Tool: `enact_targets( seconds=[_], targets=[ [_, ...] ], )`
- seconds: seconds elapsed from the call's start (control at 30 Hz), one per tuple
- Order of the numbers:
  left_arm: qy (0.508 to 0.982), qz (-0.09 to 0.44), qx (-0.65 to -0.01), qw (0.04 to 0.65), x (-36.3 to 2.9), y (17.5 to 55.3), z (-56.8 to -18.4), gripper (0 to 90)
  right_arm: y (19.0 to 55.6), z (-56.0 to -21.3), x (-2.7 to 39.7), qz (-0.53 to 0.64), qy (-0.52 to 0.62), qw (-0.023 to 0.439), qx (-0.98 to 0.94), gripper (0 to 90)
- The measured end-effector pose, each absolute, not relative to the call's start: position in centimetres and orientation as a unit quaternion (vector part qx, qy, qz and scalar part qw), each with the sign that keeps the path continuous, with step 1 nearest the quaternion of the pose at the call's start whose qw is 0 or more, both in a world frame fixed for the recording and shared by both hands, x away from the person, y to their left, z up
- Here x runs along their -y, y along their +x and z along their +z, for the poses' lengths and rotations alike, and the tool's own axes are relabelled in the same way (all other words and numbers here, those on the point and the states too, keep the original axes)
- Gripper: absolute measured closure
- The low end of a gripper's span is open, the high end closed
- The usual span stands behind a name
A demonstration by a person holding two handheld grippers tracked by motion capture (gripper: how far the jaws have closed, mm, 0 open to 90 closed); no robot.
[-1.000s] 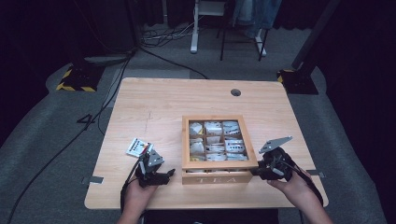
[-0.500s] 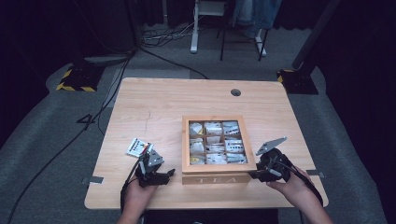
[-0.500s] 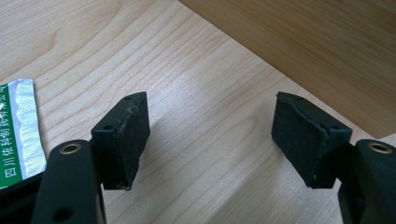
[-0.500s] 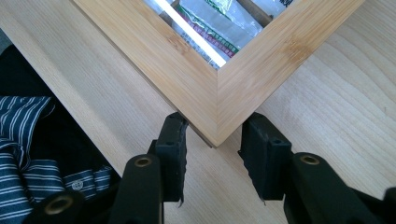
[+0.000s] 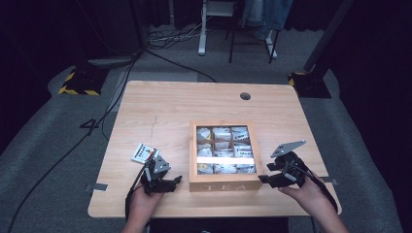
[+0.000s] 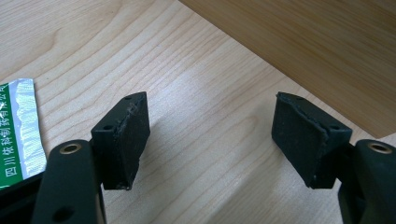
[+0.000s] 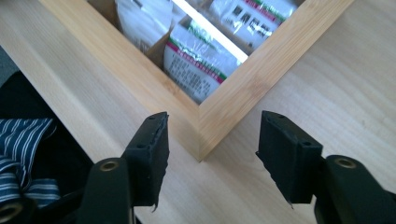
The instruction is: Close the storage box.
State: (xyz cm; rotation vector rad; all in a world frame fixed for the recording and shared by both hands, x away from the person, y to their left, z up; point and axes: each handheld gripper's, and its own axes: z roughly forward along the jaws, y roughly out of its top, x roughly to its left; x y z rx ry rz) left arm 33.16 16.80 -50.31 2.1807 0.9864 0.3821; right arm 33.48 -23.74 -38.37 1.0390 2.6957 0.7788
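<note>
wooden tea box [image 5: 224, 183] lying on the surface [image 5: 160, 109] between the two tongs, near wall lettered "tea", lid absent or open. left tongs [image 5: 167, 182] just off the box's near left corner, right tongs [image 5: 266, 175] just off its near right corner. left tongs [image 6: 210, 140] spread wide, nothing between them, only bare surface ahead and the box wall [image 6: 317, 51] beyond on the right. right tongs [image 7: 212, 156] spread wide too, empty, straddling the box's corner [image 7: 205, 140] without touching it.

likely stiff, rigid bamboo or wood, smooth-faced and perhaps a little slippery against the pads; probably moderate in weight with contents, too broad for one pair of tongs across its body. best taken by the thin rim or wall at a corner, or pressed from both sides at once.

inside, a grid of compartments, three across, packed with tea sachets [image 5: 221, 134]; in the right gripper view, white packets [image 7: 201, 58] with green and red print standing in the nearest cell. light, crinkly, soft, easily pinched by an edge. one loose sachet [image 5: 144, 153] flat on the surface just beyond the left tongs, its green-and-silver edge [image 6: 16, 130] beside the left-hand pad.
</note>
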Motion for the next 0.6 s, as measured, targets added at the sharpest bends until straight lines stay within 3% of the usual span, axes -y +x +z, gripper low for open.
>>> enact_targets(
  seconds=[0.6],
  targets=[
    [0.842, 0.148, -0.381, 0.352, -17.3, 33.1, -50.3, 28.5, 35.2, -38.3, 26.6, 0.394, 0.330, 0.149, -0.845, 40.1]
  ],
)
